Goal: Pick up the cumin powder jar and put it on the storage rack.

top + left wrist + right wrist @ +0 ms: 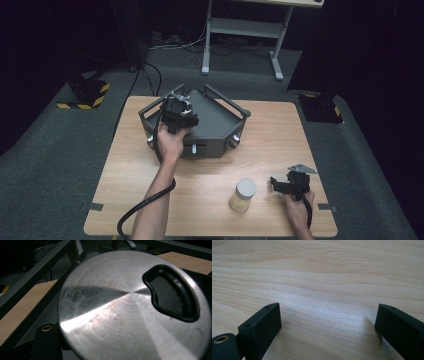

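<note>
My left gripper hangs over the left part of a dark grey framed tray. Close in the left gripper view is a round brushed-metal disc with a black-rimmed kidney-shaped opening. One black finger touches the disc's left edge and the disc covers the other jaw; the grip looks shut on it. My right gripper rests low near the table's front right, open, with bare wood between its fingers. A jar of pale contents with a white lid stands just left of it.
The tray has raised rails and small knobs on its front wall. The wooden table is bare to the tray's right. A cable trails from the left hand over the front edge. A white desk frame stands beyond the table.
</note>
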`<state>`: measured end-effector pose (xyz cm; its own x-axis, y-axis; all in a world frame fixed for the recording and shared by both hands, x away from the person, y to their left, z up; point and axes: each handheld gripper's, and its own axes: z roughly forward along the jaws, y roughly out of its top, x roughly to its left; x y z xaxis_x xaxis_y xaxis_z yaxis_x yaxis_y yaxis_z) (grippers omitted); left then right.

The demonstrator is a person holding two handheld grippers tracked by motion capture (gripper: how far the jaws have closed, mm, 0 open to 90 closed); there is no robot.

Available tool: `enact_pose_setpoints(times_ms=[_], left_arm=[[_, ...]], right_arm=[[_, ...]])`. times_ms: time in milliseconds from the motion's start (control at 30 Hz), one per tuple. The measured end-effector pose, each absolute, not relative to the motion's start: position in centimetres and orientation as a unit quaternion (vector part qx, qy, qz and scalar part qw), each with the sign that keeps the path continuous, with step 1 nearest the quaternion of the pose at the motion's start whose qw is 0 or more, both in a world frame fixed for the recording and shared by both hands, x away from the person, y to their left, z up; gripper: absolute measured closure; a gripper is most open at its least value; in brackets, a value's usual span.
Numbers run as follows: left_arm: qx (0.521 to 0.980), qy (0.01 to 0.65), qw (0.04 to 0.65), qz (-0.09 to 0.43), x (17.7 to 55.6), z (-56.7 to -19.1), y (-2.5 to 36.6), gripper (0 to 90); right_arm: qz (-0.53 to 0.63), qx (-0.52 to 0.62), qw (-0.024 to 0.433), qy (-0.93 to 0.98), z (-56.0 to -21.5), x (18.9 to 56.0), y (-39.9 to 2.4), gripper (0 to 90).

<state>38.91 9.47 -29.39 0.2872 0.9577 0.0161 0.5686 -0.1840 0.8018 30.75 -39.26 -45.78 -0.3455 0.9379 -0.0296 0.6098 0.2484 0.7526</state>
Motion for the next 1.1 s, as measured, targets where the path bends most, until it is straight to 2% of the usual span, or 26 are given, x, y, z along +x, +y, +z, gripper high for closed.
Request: enact_pose_setpoints(times_ms=[1100], left_arm=[[0.715, 0.535, 0.355, 0.277, 39.2, -31.3, 9.2, 31.0]], right_arm=[[0.330, 0.515, 0.249, 0.751, -45.8, 30.7, -39.2, 6.5]])
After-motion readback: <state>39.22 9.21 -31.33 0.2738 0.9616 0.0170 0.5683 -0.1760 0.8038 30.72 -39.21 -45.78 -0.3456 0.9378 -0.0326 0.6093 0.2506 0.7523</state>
